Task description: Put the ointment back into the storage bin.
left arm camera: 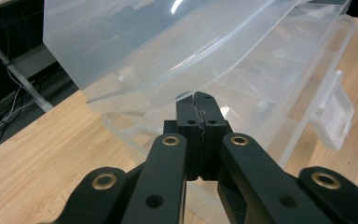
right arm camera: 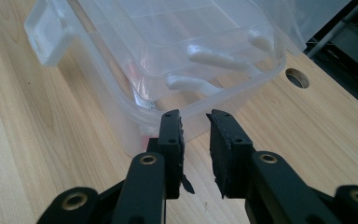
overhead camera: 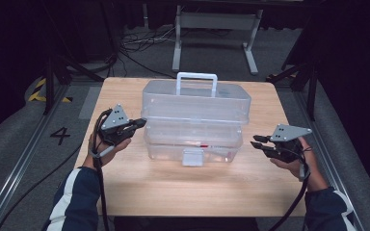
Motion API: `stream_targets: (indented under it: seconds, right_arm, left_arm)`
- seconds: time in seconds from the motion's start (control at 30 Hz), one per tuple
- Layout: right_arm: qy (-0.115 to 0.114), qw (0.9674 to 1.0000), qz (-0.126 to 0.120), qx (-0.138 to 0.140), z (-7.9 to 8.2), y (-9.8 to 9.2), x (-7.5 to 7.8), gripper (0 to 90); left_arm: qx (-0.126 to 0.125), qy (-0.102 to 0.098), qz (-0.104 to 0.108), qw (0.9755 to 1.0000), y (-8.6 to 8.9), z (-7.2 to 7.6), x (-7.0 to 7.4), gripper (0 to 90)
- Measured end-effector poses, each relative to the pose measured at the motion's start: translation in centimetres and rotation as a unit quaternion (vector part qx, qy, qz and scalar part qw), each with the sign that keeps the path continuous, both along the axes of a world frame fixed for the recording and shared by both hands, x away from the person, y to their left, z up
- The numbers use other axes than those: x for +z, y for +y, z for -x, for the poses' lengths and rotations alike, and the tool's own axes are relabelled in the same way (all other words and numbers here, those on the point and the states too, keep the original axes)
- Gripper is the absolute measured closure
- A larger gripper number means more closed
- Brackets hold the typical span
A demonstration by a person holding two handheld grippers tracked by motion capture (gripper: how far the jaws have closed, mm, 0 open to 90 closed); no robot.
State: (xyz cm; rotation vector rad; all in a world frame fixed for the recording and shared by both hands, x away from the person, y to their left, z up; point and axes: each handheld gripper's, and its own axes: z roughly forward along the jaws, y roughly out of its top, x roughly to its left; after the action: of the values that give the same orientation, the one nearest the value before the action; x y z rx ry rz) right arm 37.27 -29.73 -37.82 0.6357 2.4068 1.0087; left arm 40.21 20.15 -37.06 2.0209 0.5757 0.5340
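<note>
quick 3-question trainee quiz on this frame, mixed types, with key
1. True or false: the left gripper has its jaws shut.
2. The white handle stands on: A) the clear box B) the table C) a hand
3. Fill in: the latch sits on the box's ___ side, toward the person.

Key: 1 true. 2 A. 3 front. Also, the right gripper is slightly open, holding nothing.

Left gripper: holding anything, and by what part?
Left gripper is shut with its fingers at the raised lid's edge of the clear toolbox; whether the edge is pinched cannot be told.
</note>
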Motion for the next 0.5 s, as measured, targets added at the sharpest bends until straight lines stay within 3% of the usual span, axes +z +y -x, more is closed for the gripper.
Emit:
stream_targets:
  seconds: [0.5]
  right_arm:
    - [-0.003, 0.9997, -0.016, -0.017, 0.07, -0.63, -0.77, 69.8]
  left_arm:
    - [-0.005, 0.008, -0.019, 0.9998, -0.11, 0.33, -0.6, 90.0]
